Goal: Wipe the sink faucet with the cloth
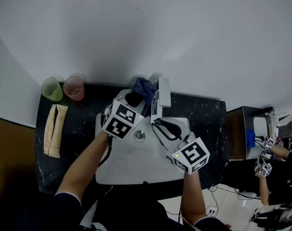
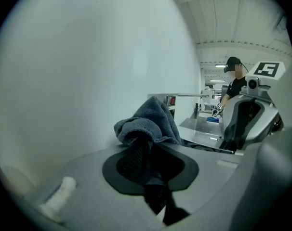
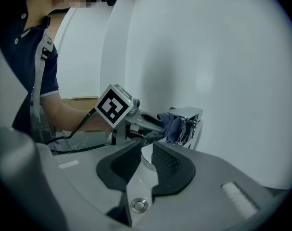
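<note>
Count: two grippers, the left gripper (image 1: 133,99) and the right gripper (image 1: 158,124); one cloth (image 1: 145,86); one faucet (image 1: 163,93); one sink (image 1: 136,167); two cups at upper left, a green cup (image 1: 51,89) and a pink cup (image 1: 74,87).

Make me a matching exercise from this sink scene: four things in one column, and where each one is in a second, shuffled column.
Things:
1. cloth
2. green cup
3. drain
4. right gripper

Places:
A. middle of the basin
B. clamped in the left gripper, by the faucet
C. far left corner of the counter
D. over the basin, jaws apart, nothing between them

Pairs: 1-B, 2-C, 3-A, 4-D
</note>
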A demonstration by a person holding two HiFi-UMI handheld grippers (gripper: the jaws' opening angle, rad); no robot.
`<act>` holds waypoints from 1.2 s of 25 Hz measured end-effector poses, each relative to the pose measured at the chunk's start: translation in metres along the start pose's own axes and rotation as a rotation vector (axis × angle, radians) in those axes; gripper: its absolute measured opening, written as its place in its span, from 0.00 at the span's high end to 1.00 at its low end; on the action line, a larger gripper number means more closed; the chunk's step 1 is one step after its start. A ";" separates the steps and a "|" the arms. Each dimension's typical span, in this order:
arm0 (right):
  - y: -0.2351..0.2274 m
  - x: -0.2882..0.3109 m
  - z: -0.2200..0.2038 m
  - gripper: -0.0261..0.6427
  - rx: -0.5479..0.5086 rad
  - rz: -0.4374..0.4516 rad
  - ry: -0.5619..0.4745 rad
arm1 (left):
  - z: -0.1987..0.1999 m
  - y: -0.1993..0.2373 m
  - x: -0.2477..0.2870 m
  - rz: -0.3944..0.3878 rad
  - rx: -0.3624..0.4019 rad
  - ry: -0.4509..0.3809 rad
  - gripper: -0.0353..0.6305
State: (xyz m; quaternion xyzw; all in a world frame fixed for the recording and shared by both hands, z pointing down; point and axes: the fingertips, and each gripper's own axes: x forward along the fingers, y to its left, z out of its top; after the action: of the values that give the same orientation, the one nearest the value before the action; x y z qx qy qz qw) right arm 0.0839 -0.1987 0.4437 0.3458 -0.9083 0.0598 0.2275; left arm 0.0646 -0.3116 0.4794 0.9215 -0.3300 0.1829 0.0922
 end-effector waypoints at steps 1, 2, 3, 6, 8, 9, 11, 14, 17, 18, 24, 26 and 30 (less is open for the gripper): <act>0.000 0.000 0.001 0.85 -0.001 -0.001 -0.003 | 0.004 0.004 0.001 0.009 -0.002 -0.011 0.86; 0.000 0.000 0.001 0.85 -0.001 -0.002 -0.004 | 0.007 0.008 0.003 0.016 -0.004 -0.016 0.86; 0.000 0.000 0.001 0.85 0.001 -0.003 -0.003 | 0.007 0.011 0.006 0.020 -0.006 -0.015 0.86; 0.000 0.001 0.001 0.85 0.000 0.000 -0.003 | 0.000 0.018 0.019 0.030 -0.005 0.013 0.86; 0.001 0.001 0.002 0.85 0.000 0.001 -0.004 | -0.010 0.022 0.028 0.032 -0.003 0.044 0.86; 0.001 0.001 0.002 0.85 0.002 0.000 -0.006 | -0.013 0.023 0.031 0.031 -0.004 0.054 0.86; 0.001 0.000 0.002 0.85 0.006 -0.001 -0.011 | -0.018 0.025 0.035 0.029 -0.003 0.068 0.86; 0.001 0.000 0.003 0.85 0.009 0.003 -0.019 | -0.027 0.025 0.041 0.036 0.021 0.124 0.86; 0.001 0.000 0.002 0.85 0.007 0.008 -0.020 | -0.034 0.023 0.042 0.058 0.060 0.181 0.86; 0.001 0.000 0.002 0.85 0.005 0.010 -0.018 | -0.036 0.022 0.042 0.062 0.066 0.193 0.87; 0.001 0.001 0.001 0.85 0.010 0.016 -0.026 | -0.044 0.009 0.031 0.025 0.066 0.201 0.87; 0.001 0.001 0.001 0.85 0.026 0.020 -0.042 | -0.044 0.003 0.027 0.010 0.063 0.186 0.87; -0.001 0.001 0.001 0.85 0.053 0.030 -0.069 | -0.045 -0.009 0.018 -0.005 0.034 0.139 0.87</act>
State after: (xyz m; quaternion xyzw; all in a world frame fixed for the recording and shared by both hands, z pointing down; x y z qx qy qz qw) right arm 0.0831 -0.2002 0.4437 0.3397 -0.9189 0.0753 0.1860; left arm 0.0710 -0.3016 0.5274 0.9089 -0.3171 0.2520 0.0996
